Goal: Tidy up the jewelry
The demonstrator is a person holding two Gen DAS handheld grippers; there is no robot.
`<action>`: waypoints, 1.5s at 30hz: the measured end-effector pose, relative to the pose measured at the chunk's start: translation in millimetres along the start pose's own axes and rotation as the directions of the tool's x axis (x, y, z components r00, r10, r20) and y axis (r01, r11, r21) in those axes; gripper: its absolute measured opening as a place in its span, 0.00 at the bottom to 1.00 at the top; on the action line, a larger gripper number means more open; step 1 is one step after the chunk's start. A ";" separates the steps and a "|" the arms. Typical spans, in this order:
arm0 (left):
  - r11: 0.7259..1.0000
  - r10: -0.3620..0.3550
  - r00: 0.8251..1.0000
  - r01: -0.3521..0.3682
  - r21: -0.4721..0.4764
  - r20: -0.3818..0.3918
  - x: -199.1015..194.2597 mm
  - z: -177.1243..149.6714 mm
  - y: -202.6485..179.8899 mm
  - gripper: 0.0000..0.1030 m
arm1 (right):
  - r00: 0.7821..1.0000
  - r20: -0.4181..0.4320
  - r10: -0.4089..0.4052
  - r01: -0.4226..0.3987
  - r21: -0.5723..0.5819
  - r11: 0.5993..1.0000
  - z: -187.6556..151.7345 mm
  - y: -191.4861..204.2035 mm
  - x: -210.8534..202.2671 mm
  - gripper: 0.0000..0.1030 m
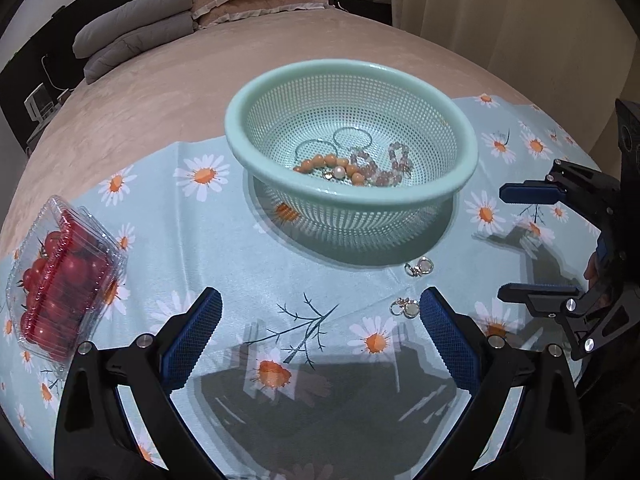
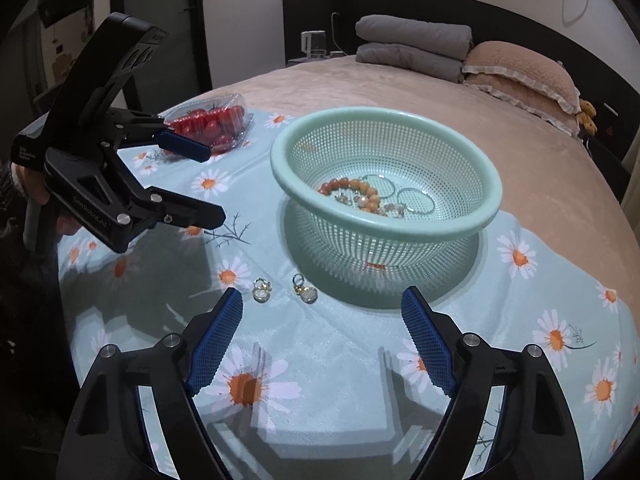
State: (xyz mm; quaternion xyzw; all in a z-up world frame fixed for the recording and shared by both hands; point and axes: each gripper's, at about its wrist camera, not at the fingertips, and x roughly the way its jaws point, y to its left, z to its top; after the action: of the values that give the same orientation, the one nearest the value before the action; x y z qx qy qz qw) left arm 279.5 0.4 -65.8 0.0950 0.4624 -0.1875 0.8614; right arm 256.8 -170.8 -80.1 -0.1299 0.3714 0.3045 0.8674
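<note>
Lighting even, moderately bright, from overhead. Both grippers cast layered, multi-edged shadows on the daisy cloth (image 1: 248,240) below them; colander (image 1: 352,80) drops a dark shadow at its base w/ faint mesh pattern. Strong fisheye bend + black vignette at corners. Focus sharp throughout, no motion blur. Small glare on tomato box (image 1: 64,264).

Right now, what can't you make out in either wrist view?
- Basket jewelry: tangled in both views, so the piece count is unclear.
- Two earrings on the cloth: too small to show clasp detail.
- Tomato box: lid glare in the left view; the left tool covers its near edge in the right view.
</note>
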 end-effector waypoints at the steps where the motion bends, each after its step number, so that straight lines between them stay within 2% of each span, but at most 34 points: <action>1: 1.000 -0.010 1.000 0.010 0.002 -0.004 5.8 -4.0 -1.5 0.94 | 1.000 -0.013 -0.002 0.002 0.005 1.000 -1.2 -1.1 5.9 0.74; 5: 0.998 -0.056 0.998 0.056 0.010 -0.004 27.2 -17.4 -10.5 0.92 | 0.999 -0.041 0.017 -0.016 0.021 1.000 -5.9 -4.8 25.1 0.66; 11: 0.993 -0.079 0.997 0.079 0.085 -0.004 45.3 -24.0 -26.9 0.86 | 0.997 -0.067 0.035 -0.033 0.037 0.999 -7.2 -9.4 45.1 0.60; 17: 0.985 -0.097 0.995 0.094 0.147 0.015 50.5 -22.4 -36.8 0.71 | 0.996 -0.082 0.041 -0.040 0.017 0.999 -1.3 -8.0 58.2 0.52; 19: 0.982 -0.114 0.993 0.108 0.157 0.030 49.9 -21.3 -38.2 0.54 | 0.995 -0.085 0.051 -0.050 0.012 0.999 0.7 -8.2 61.3 0.45; 20: 0.979 -0.129 0.991 0.121 0.163 0.034 49.9 -21.3 -39.0 0.50 | 0.995 -0.085 0.060 -0.059 0.008 0.998 0.8 -7.8 62.2 0.42; 21: 0.975 -0.143 0.989 0.134 0.175 0.038 50.1 -22.0 -40.3 0.41 | 0.993 -0.088 0.074 -0.074 0.004 0.997 1.3 -7.0 63.4 0.34; 22: 0.972 -0.152 0.987 0.141 0.190 0.044 50.3 -23.2 -42.0 0.27 | 0.991 -0.093 0.093 -0.093 0.002 0.996 1.5 -6.2 64.5 0.25; 23: 0.967 -0.166 0.985 0.153 0.201 0.045 50.6 -24.2 -43.6 0.21 | 0.988 -0.098 0.116 -0.117 0.002 0.993 1.5 -5.7 65.3 0.21; 24: 0.964 -0.179 0.983 0.167 0.208 0.043 51.2 -24.4 -44.5 0.15 | 0.986 -0.101 0.134 -0.134 0.003 0.991 1.7 -5.1 66.3 0.12; 28: 0.960 -0.197 0.980 0.186 0.209 0.031 49.6 -24.3 -44.8 0.13 | 0.983 -0.099 0.155 -0.153 0.025 0.988 0.6 -7.3 63.7 0.12; 35: 0.963 -0.179 0.984 0.172 0.209 0.014 43.7 -24.4 -39.8 0.13 | 0.978 -0.105 0.181 -0.179 0.025 0.984 -5.2 -4.4 46.6 0.12; 36: 0.963 -0.177 0.984 0.170 0.207 0.016 41.7 -24.5 -39.0 0.08 | 0.978 -0.101 0.185 -0.183 0.024 0.983 -5.7 -3.8 42.0 0.12; 40: 0.963 -0.182 0.983 0.172 0.207 0.030 26.9 -25.9 -37.3 0.06 | 0.982 -0.089 0.166 -0.166 0.011 0.986 -6.2 -1.5 24.0 0.12; 45: 0.965 -0.154 0.987 0.139 0.223 0.051 7.4 -27.2 -39.8 0.06 | 0.987 -0.067 0.148 -0.148 -0.003 0.989 -4.3 1.3 -1.8 0.12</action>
State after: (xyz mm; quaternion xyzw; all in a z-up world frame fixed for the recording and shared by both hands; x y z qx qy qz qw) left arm 246.2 -28.5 -86.7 0.1483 0.4152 -0.3036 0.8447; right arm 252.6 -172.5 -81.7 -0.1155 0.4075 0.3651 0.8290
